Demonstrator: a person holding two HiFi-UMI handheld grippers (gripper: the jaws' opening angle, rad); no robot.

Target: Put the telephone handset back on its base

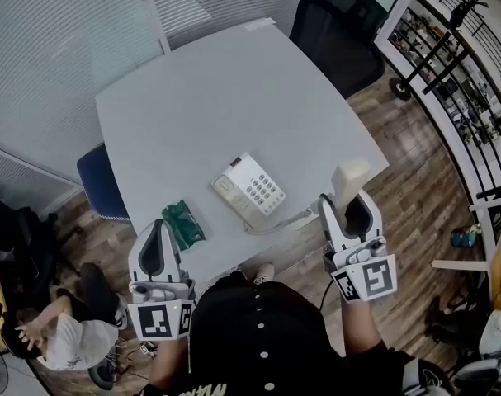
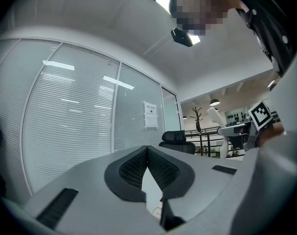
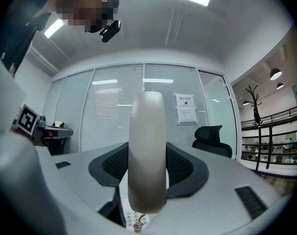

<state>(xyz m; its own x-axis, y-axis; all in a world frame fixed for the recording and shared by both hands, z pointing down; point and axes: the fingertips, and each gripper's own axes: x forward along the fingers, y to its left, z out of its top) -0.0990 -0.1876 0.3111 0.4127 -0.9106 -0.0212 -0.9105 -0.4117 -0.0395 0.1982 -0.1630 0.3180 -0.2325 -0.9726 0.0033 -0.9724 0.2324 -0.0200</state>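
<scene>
The cream telephone base (image 1: 248,190) with its keypad lies on the light grey table (image 1: 233,97) near the front edge. My right gripper (image 1: 347,214) is shut on the cream handset (image 1: 350,181), lifted upright to the right of the base; the coiled cord (image 1: 287,219) runs from it to the base. In the right gripper view the handset (image 3: 147,151) stands vertical between the jaws, with the keypad (image 3: 133,220) below. My left gripper (image 1: 158,250) hangs at the table's front left, shut and empty; its pads (image 2: 147,168) meet.
A green packet (image 1: 183,223) lies on the table left of the base. A black office chair (image 1: 341,31) stands at the far right corner and a blue chair (image 1: 101,184) at the left side. A person crouches on the floor at lower left (image 1: 56,337).
</scene>
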